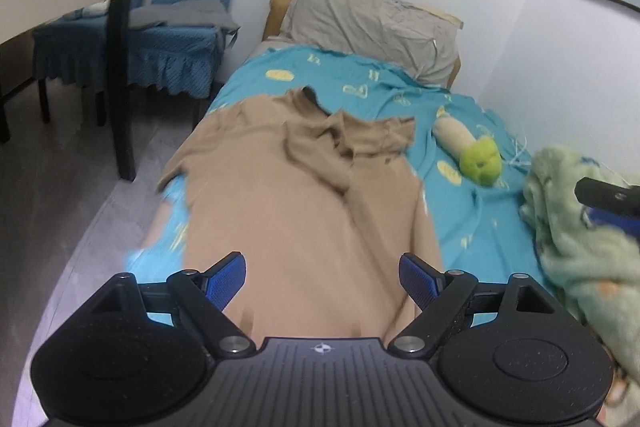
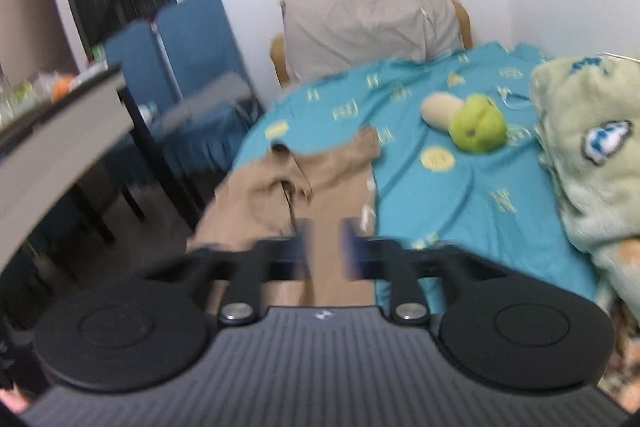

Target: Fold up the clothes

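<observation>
Two grippers, left gripper [image 1: 322, 277] spread, right gripper [image 2: 326, 251] narrower, above tan garment [image 1: 288, 187]

Left tongs [image 1: 322, 277] wide; right tongs [image 2: 325, 247] narrower, parted.

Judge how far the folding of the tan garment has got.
Done: the tan garment lies spread on the bed, its top bunched, with no neat fold visible. In hand: nothing; the left tongs hover open above it, the right tongs slightly parted, blurred. Left: every fold.

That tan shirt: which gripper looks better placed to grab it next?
Probably left. The left gripper is wide open over the shirt; the right gripper is narrower, near its edge.
</observation>
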`<action>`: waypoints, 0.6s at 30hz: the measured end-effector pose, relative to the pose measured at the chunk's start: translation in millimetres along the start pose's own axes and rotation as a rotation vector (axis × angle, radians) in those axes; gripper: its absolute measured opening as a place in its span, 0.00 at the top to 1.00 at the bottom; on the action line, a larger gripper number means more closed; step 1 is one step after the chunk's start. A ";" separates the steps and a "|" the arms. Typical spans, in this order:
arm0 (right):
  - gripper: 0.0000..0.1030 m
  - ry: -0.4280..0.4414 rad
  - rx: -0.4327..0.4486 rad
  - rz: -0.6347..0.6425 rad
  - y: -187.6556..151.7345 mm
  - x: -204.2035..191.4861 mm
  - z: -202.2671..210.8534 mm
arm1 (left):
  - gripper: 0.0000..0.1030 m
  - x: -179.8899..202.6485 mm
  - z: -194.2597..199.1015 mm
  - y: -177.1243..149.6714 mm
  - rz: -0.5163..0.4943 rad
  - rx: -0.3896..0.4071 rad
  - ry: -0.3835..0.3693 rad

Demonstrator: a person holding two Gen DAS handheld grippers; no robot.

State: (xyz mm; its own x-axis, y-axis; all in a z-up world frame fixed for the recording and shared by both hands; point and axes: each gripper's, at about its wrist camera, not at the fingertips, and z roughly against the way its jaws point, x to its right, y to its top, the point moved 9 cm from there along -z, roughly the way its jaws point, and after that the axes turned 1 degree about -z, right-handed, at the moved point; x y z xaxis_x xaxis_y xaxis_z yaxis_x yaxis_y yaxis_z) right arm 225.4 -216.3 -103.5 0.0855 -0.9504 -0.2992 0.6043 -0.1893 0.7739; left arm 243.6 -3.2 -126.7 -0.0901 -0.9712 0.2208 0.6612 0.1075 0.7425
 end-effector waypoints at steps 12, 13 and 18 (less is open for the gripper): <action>0.00 -0.060 0.150 -0.081 25.6 40.3 -36.1 | 0.27 29.3 -212.2 58.2 -0.197 0.028 0.184; 0.00 -0.069 0.136 -0.108 25.3 47.9 -43.1 | 0.30 26.6 -223.2 57.4 -0.212 0.030 0.192; 0.00 -0.108 0.054 -0.281 15.3 83.5 -69.7 | 0.91 -4.8 -236.1 49.9 -0.070 0.075 0.139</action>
State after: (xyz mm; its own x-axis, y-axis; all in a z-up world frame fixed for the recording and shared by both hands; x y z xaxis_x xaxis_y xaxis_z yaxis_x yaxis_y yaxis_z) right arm 297.0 -281.3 -155.6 -0.1656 -0.8789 -0.4473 0.5491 -0.4589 0.6985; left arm 452.9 -43.4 -240.0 -0.0272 -0.9963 0.0811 0.5989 0.0487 0.7994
